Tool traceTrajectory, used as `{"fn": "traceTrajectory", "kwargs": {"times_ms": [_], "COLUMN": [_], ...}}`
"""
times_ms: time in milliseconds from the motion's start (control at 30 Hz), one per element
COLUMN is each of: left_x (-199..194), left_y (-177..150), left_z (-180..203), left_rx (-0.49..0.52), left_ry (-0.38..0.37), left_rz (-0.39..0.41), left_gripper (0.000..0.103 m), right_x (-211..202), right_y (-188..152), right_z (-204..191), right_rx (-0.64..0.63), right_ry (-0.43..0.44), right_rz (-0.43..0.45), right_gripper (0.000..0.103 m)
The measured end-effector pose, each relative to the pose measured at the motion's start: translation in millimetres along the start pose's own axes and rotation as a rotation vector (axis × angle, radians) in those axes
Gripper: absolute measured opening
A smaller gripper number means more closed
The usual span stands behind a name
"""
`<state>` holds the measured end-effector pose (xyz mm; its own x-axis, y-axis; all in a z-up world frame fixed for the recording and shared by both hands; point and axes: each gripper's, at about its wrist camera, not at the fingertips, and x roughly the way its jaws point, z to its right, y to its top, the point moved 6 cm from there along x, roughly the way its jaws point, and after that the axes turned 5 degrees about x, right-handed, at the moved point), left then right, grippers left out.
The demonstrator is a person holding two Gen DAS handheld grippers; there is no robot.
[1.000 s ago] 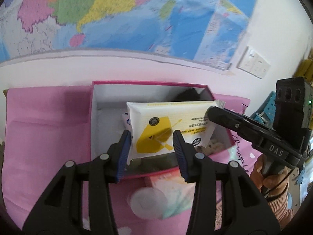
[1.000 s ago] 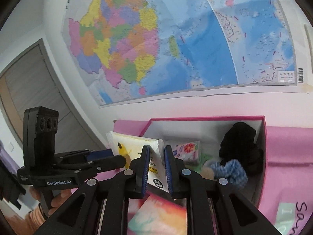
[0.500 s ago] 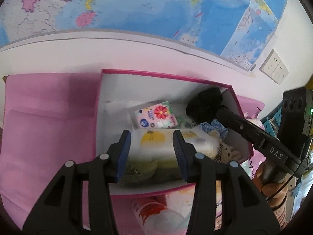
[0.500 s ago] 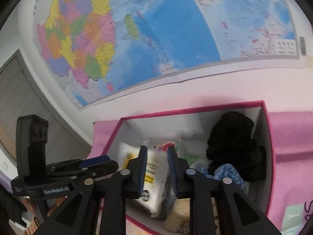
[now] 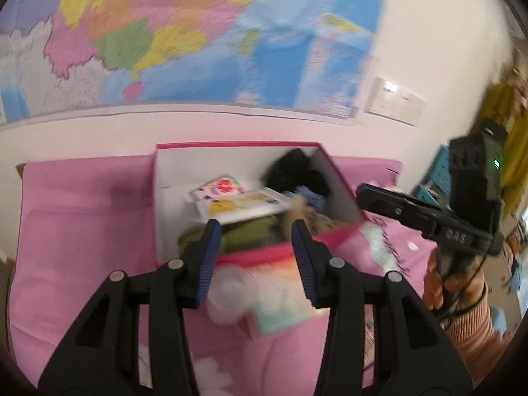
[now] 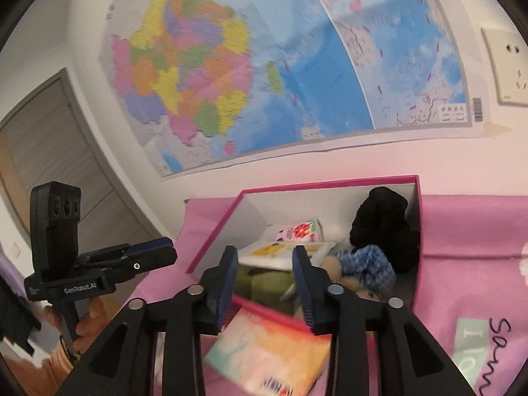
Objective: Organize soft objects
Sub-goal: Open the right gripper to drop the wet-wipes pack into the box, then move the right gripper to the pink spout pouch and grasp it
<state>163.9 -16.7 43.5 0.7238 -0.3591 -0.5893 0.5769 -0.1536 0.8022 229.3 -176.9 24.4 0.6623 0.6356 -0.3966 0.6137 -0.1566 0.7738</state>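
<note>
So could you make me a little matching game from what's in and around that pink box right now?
Things:
1. white tissue pack with yellow print
2. black fuzzy cloth bundle
3. blue checked fabric toy
4. orange and teal flat packet

Places:
A. outside the pink cardboard box, in front of it
B. back right corner
C. on the green item
D. just in front of the black bundle

Pairs: 1-C, 2-B, 3-D, 4-A

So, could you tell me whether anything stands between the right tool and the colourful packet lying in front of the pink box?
Nothing visible does: the right tool stands open just above the colourful packet, outside the pink box.
</note>
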Motion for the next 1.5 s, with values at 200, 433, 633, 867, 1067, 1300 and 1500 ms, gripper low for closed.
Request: {"fn": "traceTrajectory", "kwargs": {"times_ms": [200, 433, 633, 867, 1067, 1300, 1500], "left_x": [-15.4, 6.3, 31.7, 41.1, 42.0, 41.8, 40.0], "left_y": [-33.3, -92.1, -140.2, -161.7, -167.1, -171.1, -175.7], "left_z": [40.6, 78.7, 91.2, 100.3, 102.1, 102.4, 96.6], "left_rx": [0.088, 0.125, 0.079, 0.076, 0.077, 0.061, 0.037], "left_ry": [-0.089, -0.175, -0.208, -0.196, -0.184, -0.186, -0.179], "left_rz": [-0.023, -0.162, -0.29, -0.344, -0.357, -0.364, -0.374], "left_gripper": [0.048, 0.048, 0.048, 0.048, 0.048, 0.048, 0.048], "right_x": [-39.3, -52.6, -57.9, -67.8, -65.6, -60.2, -50.4], "right_y": [-30.7, -96.4, -152.3, -181.9, -191.8, -195.4, -200.5], "right_z": [-7.8, 12.3, 43.7, 64.2, 60.5, 52.7, 43.1], "right_rx": [-0.026, 0.012, 0.099, 0.18, 0.189, 0.181, 0.214], "right_ry": [0.03, -0.035, -0.11, -0.151, -0.139, -0.117, -0.071], "right_rz": [-0.026, -0.14, -0.228, -0.254, -0.266, -0.273, -0.281], "right_gripper": [0.049, 0.05, 0.05, 0.05, 0.05, 0.047, 0.042]}}
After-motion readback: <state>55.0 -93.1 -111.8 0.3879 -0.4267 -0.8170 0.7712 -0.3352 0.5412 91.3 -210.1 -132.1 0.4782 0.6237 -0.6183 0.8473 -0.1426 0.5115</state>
